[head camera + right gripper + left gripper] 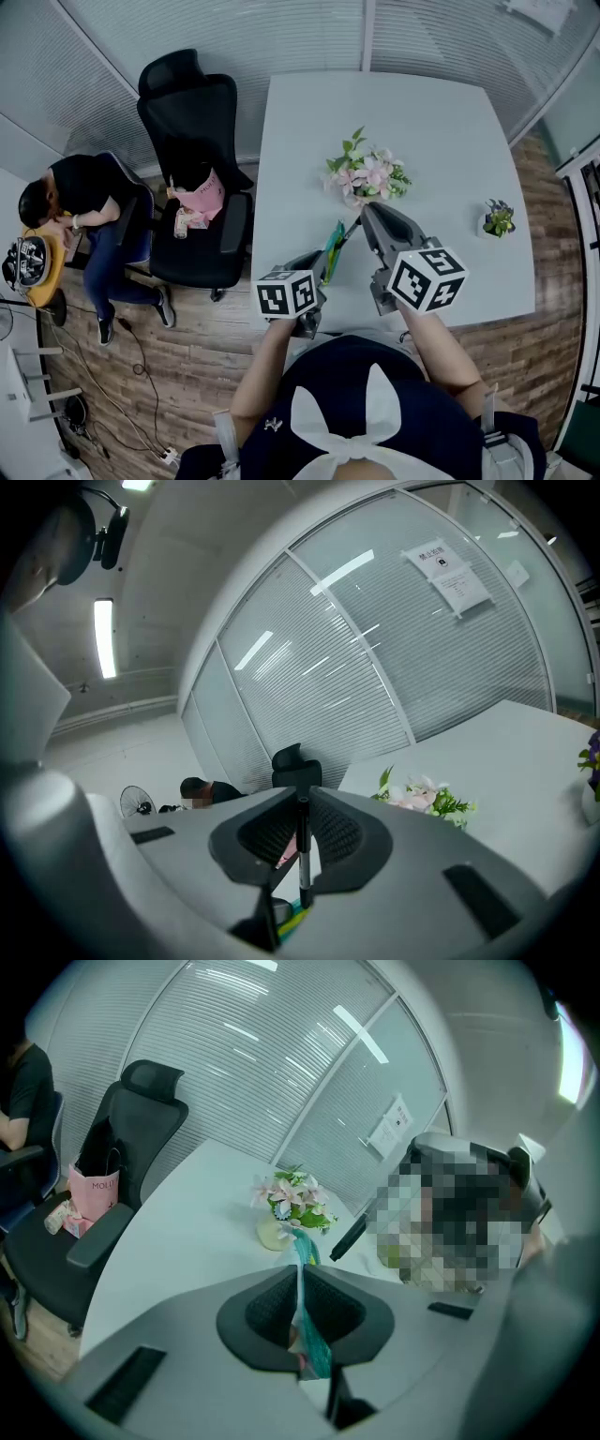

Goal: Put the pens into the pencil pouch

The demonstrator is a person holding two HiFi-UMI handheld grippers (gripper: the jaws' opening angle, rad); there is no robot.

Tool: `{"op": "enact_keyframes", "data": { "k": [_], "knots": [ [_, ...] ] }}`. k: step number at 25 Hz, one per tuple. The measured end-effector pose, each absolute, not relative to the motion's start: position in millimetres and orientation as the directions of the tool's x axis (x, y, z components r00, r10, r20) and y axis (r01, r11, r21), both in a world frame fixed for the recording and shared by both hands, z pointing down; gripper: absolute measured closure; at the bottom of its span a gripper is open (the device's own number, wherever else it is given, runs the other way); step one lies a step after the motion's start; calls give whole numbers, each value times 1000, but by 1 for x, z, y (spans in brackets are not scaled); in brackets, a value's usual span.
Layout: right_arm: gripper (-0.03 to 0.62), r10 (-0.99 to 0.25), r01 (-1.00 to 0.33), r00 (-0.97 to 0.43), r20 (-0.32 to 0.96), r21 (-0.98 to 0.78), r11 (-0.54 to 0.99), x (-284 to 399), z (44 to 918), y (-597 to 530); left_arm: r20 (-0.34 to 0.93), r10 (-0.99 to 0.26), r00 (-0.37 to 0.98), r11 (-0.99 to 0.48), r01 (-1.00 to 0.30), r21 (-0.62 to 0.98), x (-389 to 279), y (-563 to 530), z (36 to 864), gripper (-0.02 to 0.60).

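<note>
As both items are held clear above the near edge of the table (412, 122), we judge the task under way but not complete: the pen (303, 874) is not yet inside the pouch (332, 246). We find the left tongs (300, 1283) closed on the edge of the teal pouch, which stands thin between the pads. We find the right tongs (302, 822) closed on the slim dark pen, which runs lengthwise down the gap. In the head view the pen's free end points at the pouch's upper end and is near it; whether they touch we cannot tell. Whether the pouch is open, or already holds pens, is not visible. We note no loose pens on the table, only flowers (367, 176) mid-table and a small plant (498, 217) by its right edge. Remaining, in our judgement: insert this pen.
</note>
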State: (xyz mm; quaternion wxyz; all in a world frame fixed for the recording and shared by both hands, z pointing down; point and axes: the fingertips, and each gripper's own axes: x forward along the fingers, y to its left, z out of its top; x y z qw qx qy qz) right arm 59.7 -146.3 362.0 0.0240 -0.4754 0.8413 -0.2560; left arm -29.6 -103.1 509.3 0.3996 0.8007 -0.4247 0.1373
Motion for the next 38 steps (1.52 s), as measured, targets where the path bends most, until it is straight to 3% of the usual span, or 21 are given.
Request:
{"op": "enact_keyframes", "data": {
  "k": [38],
  "knots": [
    [545,-705,-774,-623,340,-401,490,42,444,-135,539,-591,600,-304,-785,540,-16,-106,513,545]
  ]
}}
